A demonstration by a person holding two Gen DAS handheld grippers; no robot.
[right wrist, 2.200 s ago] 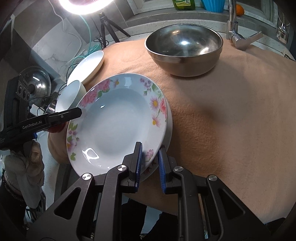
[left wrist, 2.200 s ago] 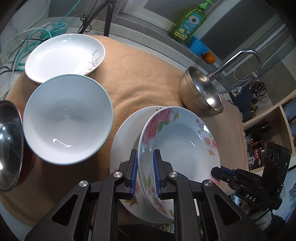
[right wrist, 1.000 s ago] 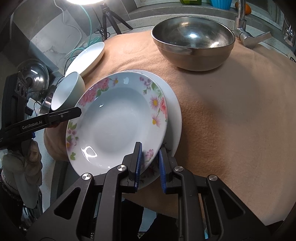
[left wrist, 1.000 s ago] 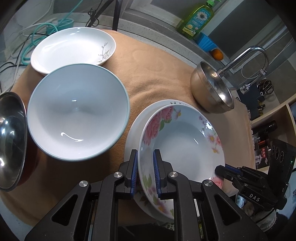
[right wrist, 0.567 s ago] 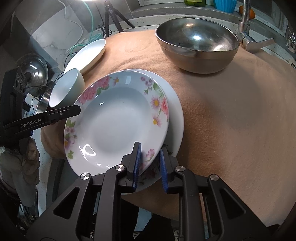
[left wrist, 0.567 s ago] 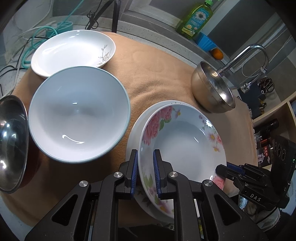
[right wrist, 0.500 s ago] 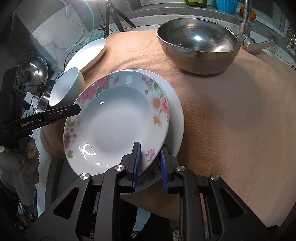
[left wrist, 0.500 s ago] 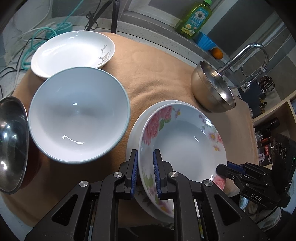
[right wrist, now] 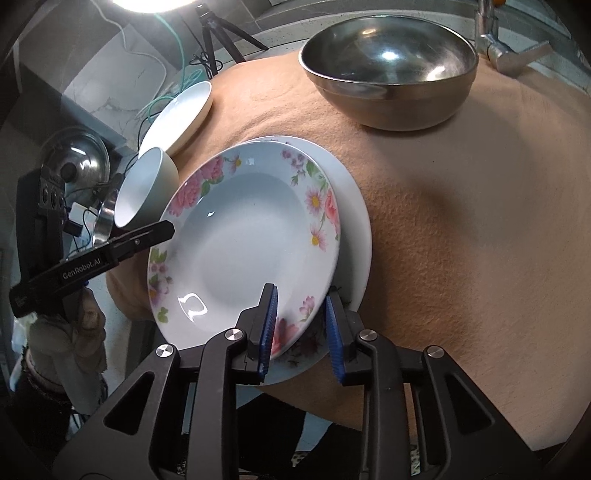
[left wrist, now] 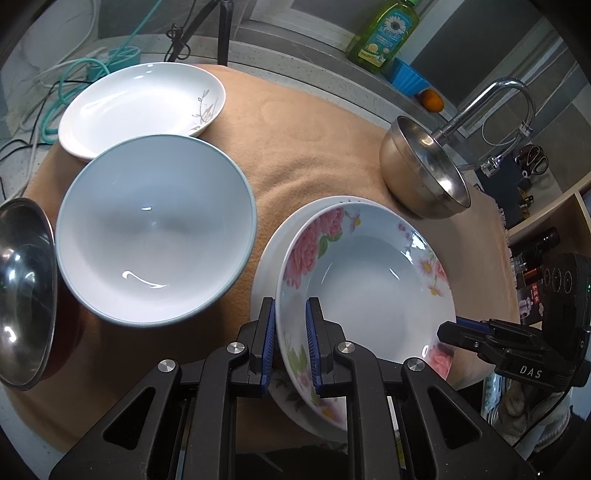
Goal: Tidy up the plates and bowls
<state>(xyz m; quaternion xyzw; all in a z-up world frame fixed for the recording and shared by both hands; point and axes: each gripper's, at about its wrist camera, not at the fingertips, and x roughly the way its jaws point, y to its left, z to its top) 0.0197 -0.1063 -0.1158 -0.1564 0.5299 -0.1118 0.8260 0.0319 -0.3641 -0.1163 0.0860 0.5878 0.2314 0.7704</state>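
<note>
Covering the counter (left wrist: 325,55) is an orange cloth (left wrist: 314,147), and we are working over its near edge. The steel bowl (right wrist: 388,70) is standing at the far side by the tap (left wrist: 491,99). The pale blue bowl (left wrist: 155,232) is sitting on the cloth, with a white plate with a grey sprig (left wrist: 144,107) just beyond it and a steel lid (left wrist: 26,291) beside it at the cloth's edge. Near us a plain white plate (right wrist: 354,221) is lying on the cloth, and the flowered plate (right wrist: 251,236) is lying on top of it, shifted toward the counter's edge and tilted.

We are gripping the flowered plate's near rim with the left gripper (left wrist: 290,332), its jaws narrow and the blue pads pressing on either side of the rim. The right gripper (right wrist: 301,328) is at the opposite rim; its jaws have just been opening, and they are now standing a little apart around the two plates' edges, with a visible gap at the outer pad. A green soap bottle (left wrist: 388,33) and an orange fruit (left wrist: 432,100) are standing behind the cloth.
</note>
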